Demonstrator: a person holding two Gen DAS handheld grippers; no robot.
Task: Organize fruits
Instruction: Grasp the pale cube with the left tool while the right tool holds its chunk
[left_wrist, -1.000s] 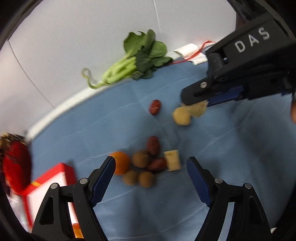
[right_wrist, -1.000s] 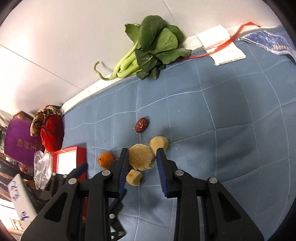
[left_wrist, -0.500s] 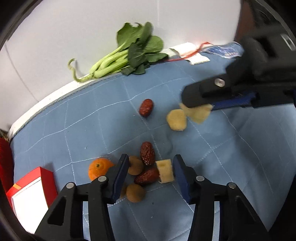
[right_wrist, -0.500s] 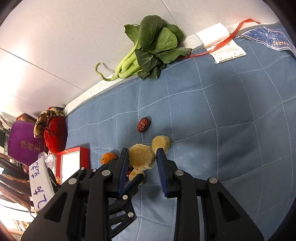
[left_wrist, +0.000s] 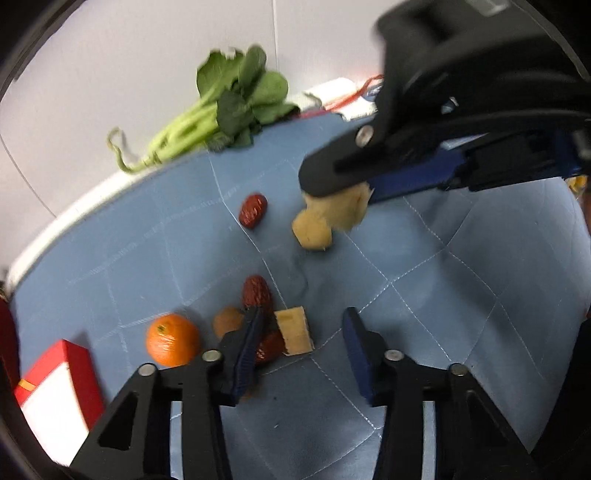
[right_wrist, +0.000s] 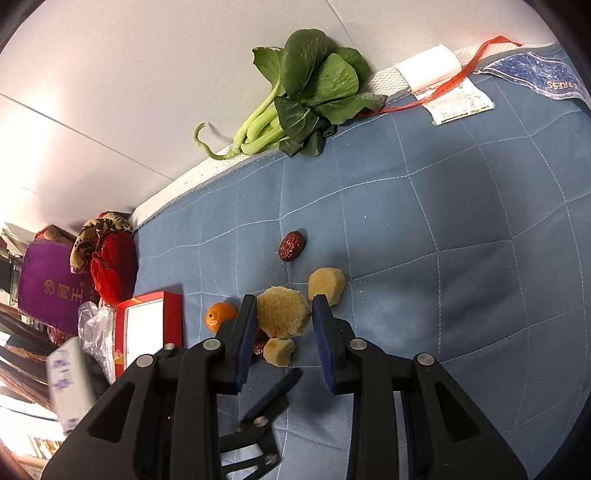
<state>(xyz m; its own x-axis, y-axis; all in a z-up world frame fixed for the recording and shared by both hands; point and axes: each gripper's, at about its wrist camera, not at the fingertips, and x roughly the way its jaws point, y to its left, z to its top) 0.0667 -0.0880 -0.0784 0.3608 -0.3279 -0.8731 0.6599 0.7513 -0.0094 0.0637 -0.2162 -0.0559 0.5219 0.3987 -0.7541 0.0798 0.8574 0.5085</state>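
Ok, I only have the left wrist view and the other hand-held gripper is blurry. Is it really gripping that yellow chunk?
Observer: Yes. The right wrist view shows the right hand-held gripper with both pads pressed on a six-sided chunk.
Operator: Anything past the red box, off the mat?
Observer: A purple box sits there, next to a red pouch.

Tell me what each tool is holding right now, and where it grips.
Right tool: hexagonal yellow chunk, clamped on opposite side faces. Left tool: nothing held yet; a pale cube lies between its closing fingers.
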